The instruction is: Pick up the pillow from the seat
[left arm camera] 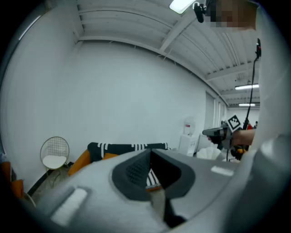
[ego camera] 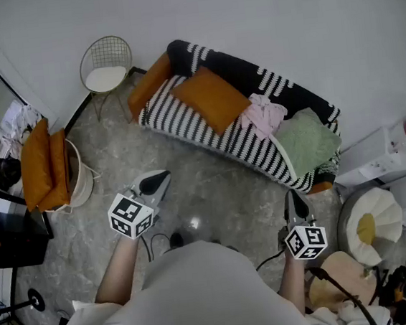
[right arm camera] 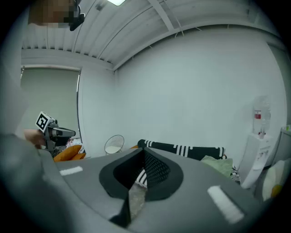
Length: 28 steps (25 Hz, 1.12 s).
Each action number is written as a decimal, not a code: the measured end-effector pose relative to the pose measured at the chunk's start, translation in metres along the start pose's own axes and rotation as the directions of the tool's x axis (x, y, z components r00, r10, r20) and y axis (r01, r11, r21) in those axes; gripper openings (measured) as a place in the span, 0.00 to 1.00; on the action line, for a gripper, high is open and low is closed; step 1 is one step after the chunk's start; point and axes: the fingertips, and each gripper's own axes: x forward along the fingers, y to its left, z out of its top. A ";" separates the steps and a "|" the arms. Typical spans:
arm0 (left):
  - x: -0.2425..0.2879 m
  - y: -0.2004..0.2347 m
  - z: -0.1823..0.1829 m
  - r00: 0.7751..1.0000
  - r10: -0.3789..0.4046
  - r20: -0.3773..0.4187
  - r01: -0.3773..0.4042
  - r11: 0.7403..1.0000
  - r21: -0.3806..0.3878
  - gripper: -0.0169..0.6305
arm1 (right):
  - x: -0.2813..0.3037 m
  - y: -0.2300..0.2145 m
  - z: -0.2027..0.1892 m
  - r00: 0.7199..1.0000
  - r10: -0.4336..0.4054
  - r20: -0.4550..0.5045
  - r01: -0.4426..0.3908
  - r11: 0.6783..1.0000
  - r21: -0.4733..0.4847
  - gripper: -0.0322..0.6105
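Striped sofa (ego camera: 185, 127), one, ahead of both grippers. On it are two cushions: the orange pillow (ego camera: 211, 98) flat on the seat, beyond the left gripper (ego camera: 160, 178), and a second orange pillow (ego camera: 150, 84) against the arm. Only the head view shows the seat. Left gripper and right gripper (ego camera: 292, 198) are both clenched and empty.

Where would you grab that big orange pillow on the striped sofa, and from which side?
Probably by its front corner, the one that points toward the open floor, coming from the sofa's front. The orange pillow lies on the striped sofa with that corner free, while a pink cloth crowds the side toward the green cushion.
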 end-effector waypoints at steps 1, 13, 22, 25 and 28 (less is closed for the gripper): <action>-0.001 0.000 -0.001 1.000 -0.001 0.000 0.001 1.000 0.001 0.02 | 0.000 0.002 -0.001 1.000 0.001 0.000 -0.001 1.000 0.001 0.06; -0.019 0.011 -0.010 1.000 -0.021 -0.019 0.022 1.000 0.006 0.02 | 0.000 0.027 -0.002 1.000 -0.007 -0.006 0.008 1.000 0.013 0.06; -0.037 0.026 -0.022 0.997 -0.059 -0.045 0.060 0.998 0.007 0.02 | -0.005 0.058 -0.016 0.999 -0.039 -0.036 0.039 0.999 0.003 0.06; -0.042 0.031 -0.028 0.995 -0.080 -0.062 0.081 0.997 0.006 0.02 | -0.009 0.065 -0.021 0.997 -0.067 -0.041 0.068 0.997 0.020 0.06; -0.050 0.035 -0.032 0.992 -0.105 -0.069 0.105 0.994 -0.001 0.02 | -0.015 0.077 -0.021 0.995 -0.091 -0.027 0.092 0.995 0.047 0.06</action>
